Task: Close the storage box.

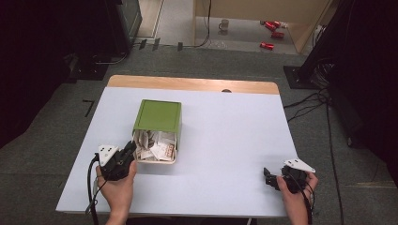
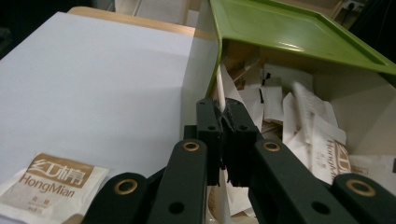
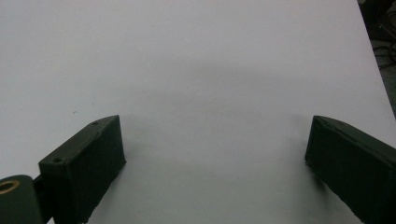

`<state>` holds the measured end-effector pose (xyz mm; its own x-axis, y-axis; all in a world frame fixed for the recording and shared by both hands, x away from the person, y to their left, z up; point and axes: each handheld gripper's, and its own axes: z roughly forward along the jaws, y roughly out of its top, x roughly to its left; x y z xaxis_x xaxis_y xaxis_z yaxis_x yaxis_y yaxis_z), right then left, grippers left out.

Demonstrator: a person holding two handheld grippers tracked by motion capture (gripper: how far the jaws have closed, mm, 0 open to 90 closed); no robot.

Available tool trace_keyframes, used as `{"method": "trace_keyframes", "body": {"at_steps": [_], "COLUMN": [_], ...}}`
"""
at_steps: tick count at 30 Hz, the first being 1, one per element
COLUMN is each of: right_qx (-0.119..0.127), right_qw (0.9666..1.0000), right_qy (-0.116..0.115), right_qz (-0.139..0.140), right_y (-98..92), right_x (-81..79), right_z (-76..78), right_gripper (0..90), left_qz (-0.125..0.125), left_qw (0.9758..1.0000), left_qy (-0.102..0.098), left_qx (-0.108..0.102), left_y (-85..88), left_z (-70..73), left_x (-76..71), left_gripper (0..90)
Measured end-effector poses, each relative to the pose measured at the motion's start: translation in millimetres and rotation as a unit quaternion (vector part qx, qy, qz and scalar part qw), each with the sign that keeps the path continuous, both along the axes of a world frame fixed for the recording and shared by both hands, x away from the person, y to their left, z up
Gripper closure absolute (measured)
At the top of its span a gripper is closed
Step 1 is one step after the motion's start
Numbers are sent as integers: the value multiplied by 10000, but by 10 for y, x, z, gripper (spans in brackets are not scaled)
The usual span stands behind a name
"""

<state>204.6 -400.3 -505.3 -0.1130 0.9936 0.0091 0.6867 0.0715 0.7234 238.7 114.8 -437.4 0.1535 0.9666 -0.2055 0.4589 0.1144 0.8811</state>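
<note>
A green box [image 1: 157, 115] lies on its side in the middle of the table, its open end facing me. Several white and brown paper sachets [image 1: 157, 149] fill its cream inside [image 2: 303, 121]. My left gripper [image 1: 132, 147] is at the box's left front corner. In the left gripper view its jaws [image 2: 222, 109] stand shut with the thin edge of the box's side wall [image 2: 217, 79] running between them. One "HongMian" sachet [image 2: 46, 186] lies loose on the table to the left of that gripper. My right gripper [image 1: 266, 176] rests near the table's front right, jaws [image 3: 215, 140] open over bare surface.
The white tabletop [image 1: 225, 131] has a wooden strip [image 1: 187, 83] along its far edge. Beyond the table, on the floor, are cables [image 1: 319, 98], a mug [image 1: 224, 24] and red cans [image 1: 272, 26]. Dark equipment stands at both sides.
</note>
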Motion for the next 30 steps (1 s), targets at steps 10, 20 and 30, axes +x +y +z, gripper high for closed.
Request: {"method": "trace_keyframes", "body": {"at_steps": [10, 20, 30], "right_qx": [-1, -3, -3], "right_qw": [10000, 10000, 10000], "right_qy": [0, -4, -6], "right_qz": [-1, -2, -4], "right_y": [0, 1, 2], "right_x": [0, -1, -2], "right_z": [0, 0, 0], "right_gripper": [41, 41, 41], "left_qz": [-419, -962, -1069], "left_qw": [9989, 9944, 9916], "left_qy": [136, 429, 690], "left_qx": [-133, -110, 221], "left_y": [88, 178, 109], "left_z": [-26, -255, -386], "left_x": [66, -229, -266], "left_gripper": [805, 573, 477]}}
